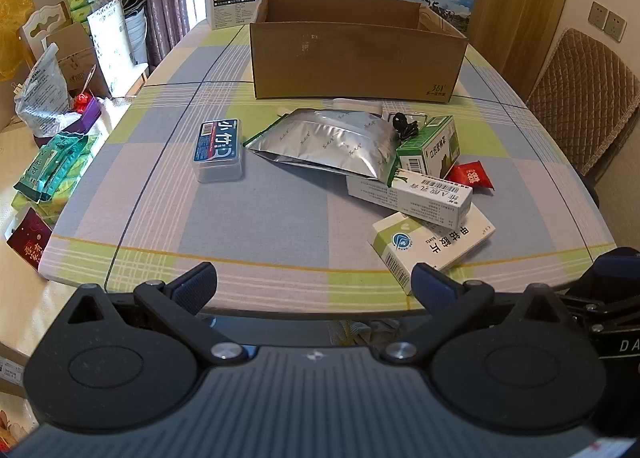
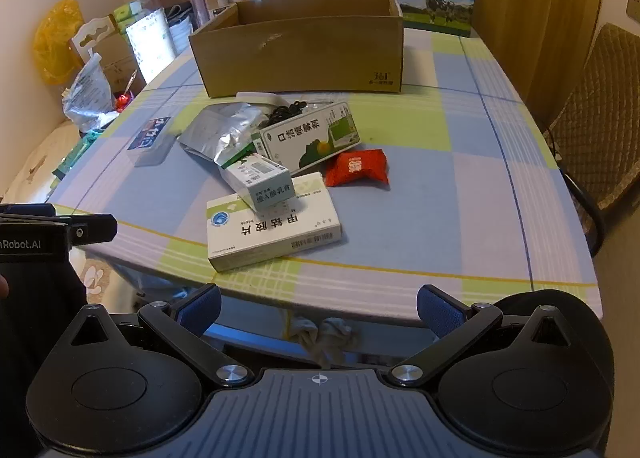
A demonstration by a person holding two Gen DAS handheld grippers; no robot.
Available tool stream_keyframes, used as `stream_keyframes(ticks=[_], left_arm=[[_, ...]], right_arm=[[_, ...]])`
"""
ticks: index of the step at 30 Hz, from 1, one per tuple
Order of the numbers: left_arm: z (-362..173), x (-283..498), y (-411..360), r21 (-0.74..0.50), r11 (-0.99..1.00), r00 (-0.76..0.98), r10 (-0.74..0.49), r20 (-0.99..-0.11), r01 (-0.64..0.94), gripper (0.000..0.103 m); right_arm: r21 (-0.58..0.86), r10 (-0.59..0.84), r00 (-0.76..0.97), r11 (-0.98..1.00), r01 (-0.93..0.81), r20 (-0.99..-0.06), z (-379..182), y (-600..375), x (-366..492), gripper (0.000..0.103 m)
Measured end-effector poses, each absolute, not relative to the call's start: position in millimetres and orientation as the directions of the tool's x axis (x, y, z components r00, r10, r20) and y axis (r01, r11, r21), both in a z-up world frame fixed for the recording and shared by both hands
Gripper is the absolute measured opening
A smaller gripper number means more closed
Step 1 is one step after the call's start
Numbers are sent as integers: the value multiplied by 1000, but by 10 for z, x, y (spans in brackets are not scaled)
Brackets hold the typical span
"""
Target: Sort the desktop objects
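Claw on the left point(image 1: 314, 282) stood wide and empty at the near edge of the worktop point(image 1: 260, 218), well short of everything. From its view, a clear case point(image 1: 218, 150) lay alone to the left. To the right, a foil pouch point(image 1: 328, 142) overlapped a long carton point(image 1: 416, 194), which rested on a white box point(image 1: 436, 246). That box poked over the worktop edge. An open cardboard box point(image 1: 356, 62) waited behind.

From the right view, the right claw point(image 2: 319, 310) was equally wide and empty. A red packet point(image 2: 358, 168) lay just beside a green box point(image 2: 312, 136), and black cord point(image 2: 284, 112) lay tangled behind.

Likely trouble: lifting any stacked piece could drag its neighbours. A nudge might tip the overhanging white box to the floor, and the pouch could slip or snag the cord.
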State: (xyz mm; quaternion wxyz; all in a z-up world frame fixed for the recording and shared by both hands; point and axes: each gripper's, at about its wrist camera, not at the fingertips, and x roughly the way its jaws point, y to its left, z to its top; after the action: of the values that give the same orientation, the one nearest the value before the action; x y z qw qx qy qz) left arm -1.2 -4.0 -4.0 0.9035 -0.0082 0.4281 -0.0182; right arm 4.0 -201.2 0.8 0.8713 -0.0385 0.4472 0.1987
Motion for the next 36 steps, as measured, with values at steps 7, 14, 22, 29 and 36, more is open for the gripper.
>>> stream_keyframes(ticks=[7,14,22,29,36], left_arm=[[-36,-10,-35,-34,999,632,-45,-774,29,102],[-35,-15,-55,-36,999,633,-51,-773,37,102],[-36,-14,-76,-43,998,626,-63,-777,48,102],[-36,-7,-82,-44,998,624,-66,-778,51,102],[-60,0,-78,-53,997,619,-77,-782,57,102]], right_arm=[[111,313,517,917,-384,-797,-1,-1998,36,101],[112,315,515,915,-387,-797,-7,-1990,37,101],[112,316,513,915,-388,-798,-13,-1989,43,101],[113,316,512,915,-388,-799,-13,-1989,44,101],[119,319,508,914,-387,-800,-29,-2003,56,101]])
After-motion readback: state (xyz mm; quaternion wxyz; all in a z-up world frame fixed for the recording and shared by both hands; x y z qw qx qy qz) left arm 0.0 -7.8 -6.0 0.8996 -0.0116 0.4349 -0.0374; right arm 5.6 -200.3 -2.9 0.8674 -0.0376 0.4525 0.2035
